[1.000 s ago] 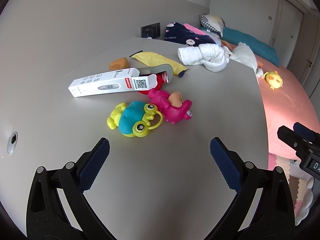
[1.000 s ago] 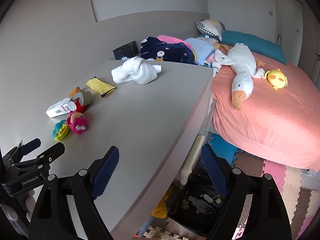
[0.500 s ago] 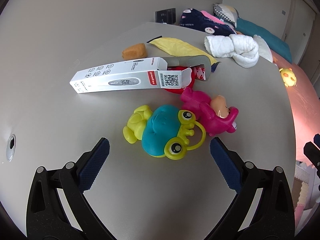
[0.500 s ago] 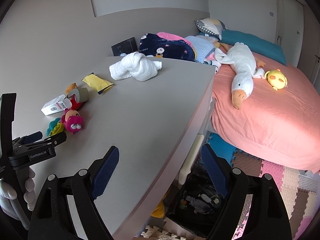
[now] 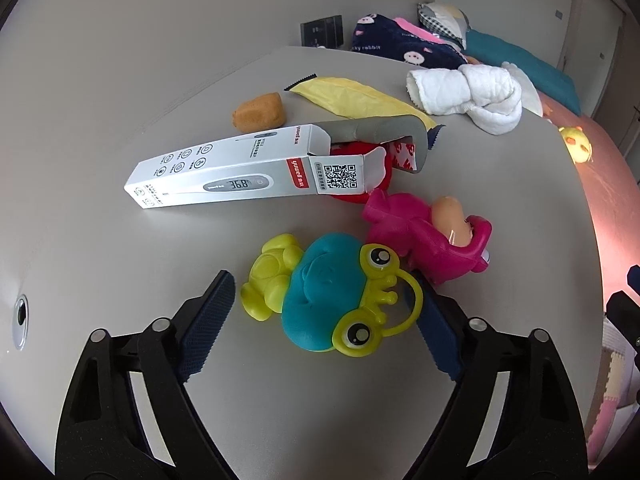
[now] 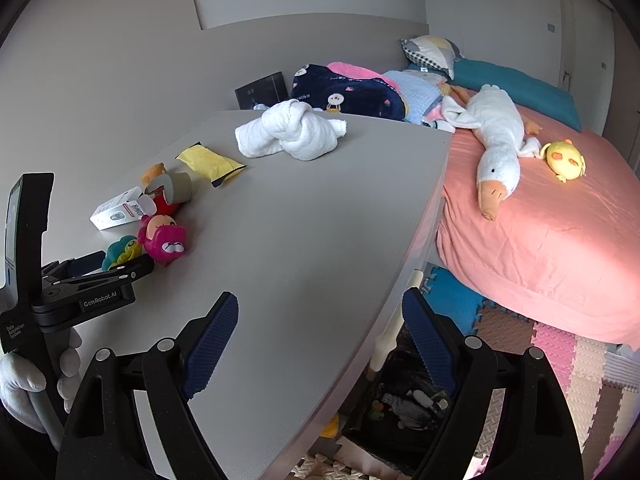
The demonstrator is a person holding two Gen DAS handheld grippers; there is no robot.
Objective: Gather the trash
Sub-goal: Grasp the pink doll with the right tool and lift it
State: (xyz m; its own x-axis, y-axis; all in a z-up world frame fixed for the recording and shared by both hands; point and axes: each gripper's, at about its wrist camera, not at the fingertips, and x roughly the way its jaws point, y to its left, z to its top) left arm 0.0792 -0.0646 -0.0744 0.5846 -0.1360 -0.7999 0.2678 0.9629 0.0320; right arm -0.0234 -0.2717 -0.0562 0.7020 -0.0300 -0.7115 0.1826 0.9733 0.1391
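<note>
Trash bin (image 6: 404, 400) under table, right view only

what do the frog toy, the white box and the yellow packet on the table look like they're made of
Frog toy: likely soft moulded plastic or vinyl; smooth, rounded, faintly shiny.
White box: thin printed cardboard; sharp folds, open end flap.
Yellow packet: probably plastic film wrapper; wrinkled, with a serrated end.

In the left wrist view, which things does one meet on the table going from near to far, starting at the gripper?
Left gripper, its jaws closing around the frog toy → pink toy → white thermometer box → orange sponge → yellow wrapper → knotted white towel.
</note>
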